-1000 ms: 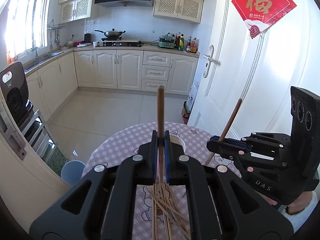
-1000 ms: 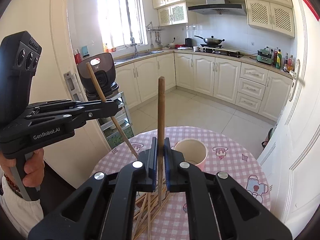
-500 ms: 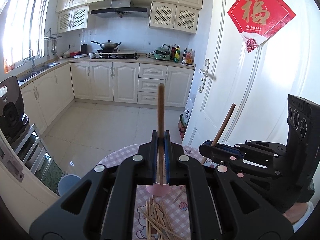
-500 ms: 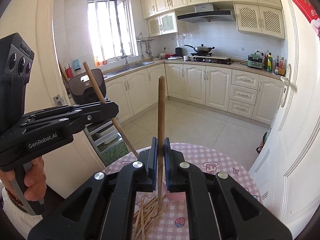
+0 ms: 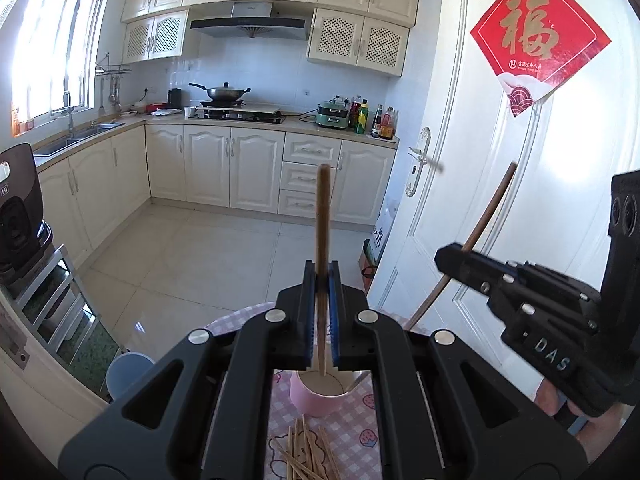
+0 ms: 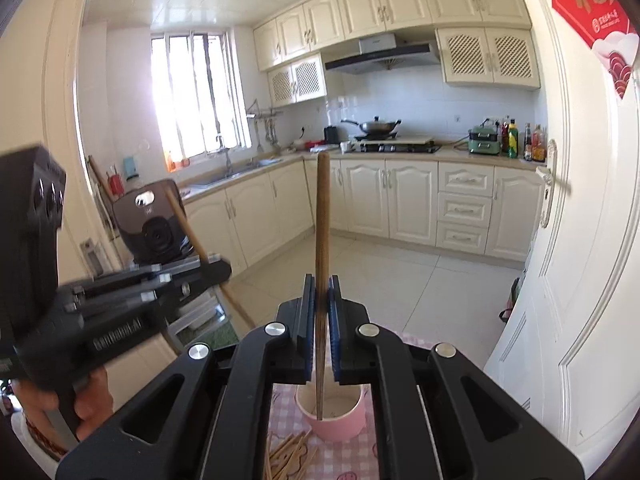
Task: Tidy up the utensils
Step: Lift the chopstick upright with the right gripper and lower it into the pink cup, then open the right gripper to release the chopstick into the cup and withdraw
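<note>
My left gripper [image 5: 322, 276] is shut on a brown chopstick [image 5: 322, 216] that stands upright between its blue pads. The stick's lower tip hangs over the mouth of a pink cup [image 5: 316, 400]. In the right wrist view my right gripper [image 6: 322, 284] is likewise shut on an upright chopstick [image 6: 322, 216], with its tip inside the rim of the pink cup [image 6: 336, 420]. Each view shows the other gripper from the side, holding a slanted chopstick [image 5: 486, 220] [image 6: 186, 222]. Several loose chopsticks [image 5: 306, 456] [image 6: 286, 454] lie in a pile on the table in front of the cup.
The round table wears a pink checked cloth [image 5: 352, 420]. A white door [image 5: 460, 200] stands close on the right. A metal rack with a dark appliance [image 5: 18, 216] is on the left, with a pale blue bin [image 5: 126, 370] beside the table. Open tiled floor lies beyond.
Both grippers have moved forward over the table with their chopsticks. The cup has slid from ahead of the fingers to beneath them, and the stick tips now hang over its mouth.
</note>
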`<state>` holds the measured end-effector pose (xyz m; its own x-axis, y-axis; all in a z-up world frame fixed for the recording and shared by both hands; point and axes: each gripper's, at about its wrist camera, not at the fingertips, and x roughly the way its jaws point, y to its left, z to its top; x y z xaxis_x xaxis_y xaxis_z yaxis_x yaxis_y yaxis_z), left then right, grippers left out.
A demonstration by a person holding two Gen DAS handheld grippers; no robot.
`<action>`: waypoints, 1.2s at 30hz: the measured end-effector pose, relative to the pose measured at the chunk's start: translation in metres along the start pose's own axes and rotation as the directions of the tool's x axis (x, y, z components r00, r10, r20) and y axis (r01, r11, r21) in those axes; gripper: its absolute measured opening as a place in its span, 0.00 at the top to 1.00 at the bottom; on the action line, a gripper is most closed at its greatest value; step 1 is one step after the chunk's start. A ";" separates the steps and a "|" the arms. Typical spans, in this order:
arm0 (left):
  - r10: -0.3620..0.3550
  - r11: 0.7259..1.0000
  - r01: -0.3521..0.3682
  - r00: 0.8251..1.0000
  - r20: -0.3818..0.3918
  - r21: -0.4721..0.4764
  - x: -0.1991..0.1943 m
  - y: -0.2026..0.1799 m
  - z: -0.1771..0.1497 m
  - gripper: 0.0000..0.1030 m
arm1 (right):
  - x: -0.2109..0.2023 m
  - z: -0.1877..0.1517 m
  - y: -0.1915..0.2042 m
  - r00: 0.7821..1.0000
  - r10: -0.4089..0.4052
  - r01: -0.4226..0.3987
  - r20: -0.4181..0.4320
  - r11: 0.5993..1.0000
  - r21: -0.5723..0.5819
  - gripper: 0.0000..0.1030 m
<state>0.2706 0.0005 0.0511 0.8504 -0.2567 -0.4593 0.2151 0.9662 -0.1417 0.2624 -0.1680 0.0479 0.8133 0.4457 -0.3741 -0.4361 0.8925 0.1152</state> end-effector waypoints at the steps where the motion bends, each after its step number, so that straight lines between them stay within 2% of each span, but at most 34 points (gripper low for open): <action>1: 0.000 1.000 0.000 1.000 -0.008 -0.001 0.003 0.001 -0.004 0.94 | 0.002 0.000 0.001 1.000 -0.004 0.004 0.003 1.000 -0.006 0.95; 8: -0.009 1.000 0.009 0.997 -0.077 0.000 0.027 0.001 -0.031 0.94 | 0.031 -0.025 0.003 0.997 -0.003 0.001 -0.077 1.000 -0.025 0.95; 16: -0.003 0.998 0.010 0.992 -0.124 0.056 0.039 -0.010 -0.055 0.94 | 0.056 -0.057 -0.002 0.985 0.006 -0.004 -0.171 1.000 0.012 0.95; 20: 0.008 0.998 0.002 0.988 -0.152 0.063 0.043 -0.009 -0.059 0.94 | 0.061 -0.066 -0.002 0.981 -0.002 0.005 -0.196 1.000 0.015 0.95; 31: 0.018 0.998 -0.007 0.981 -0.193 0.059 0.046 -0.006 -0.065 0.92 | 0.053 -0.068 -0.003 0.981 -0.012 0.019 -0.193 0.999 0.035 0.94; 32: 0.020 0.998 -0.009 0.980 -0.197 0.060 0.046 -0.006 -0.066 0.90 | 0.052 -0.068 -0.002 0.981 -0.015 0.022 -0.192 0.999 0.033 0.94; 33: 0.022 0.998 -0.010 0.980 -0.196 0.063 0.045 -0.006 -0.066 0.83 | 0.051 -0.068 -0.002 0.981 -0.016 0.022 -0.191 0.999 0.033 0.93; 34: 0.029 0.998 -0.016 0.981 -0.190 0.067 0.043 -0.006 -0.066 0.64 | 0.050 -0.067 -0.001 0.982 -0.014 0.021 -0.188 0.999 0.036 0.92; 36: 0.069 0.996 -0.059 0.986 -0.149 0.071 0.036 -0.006 -0.065 0.45 | 0.046 -0.066 -0.002 0.983 -0.022 0.031 -0.180 0.999 0.044 0.88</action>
<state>0.2684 -0.0161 -0.0216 0.7820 -0.1893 -0.5939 0.1977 0.9789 -0.0517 0.2756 -0.1542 -0.0302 0.7404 0.4057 -0.5359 -0.3931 0.9081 0.1443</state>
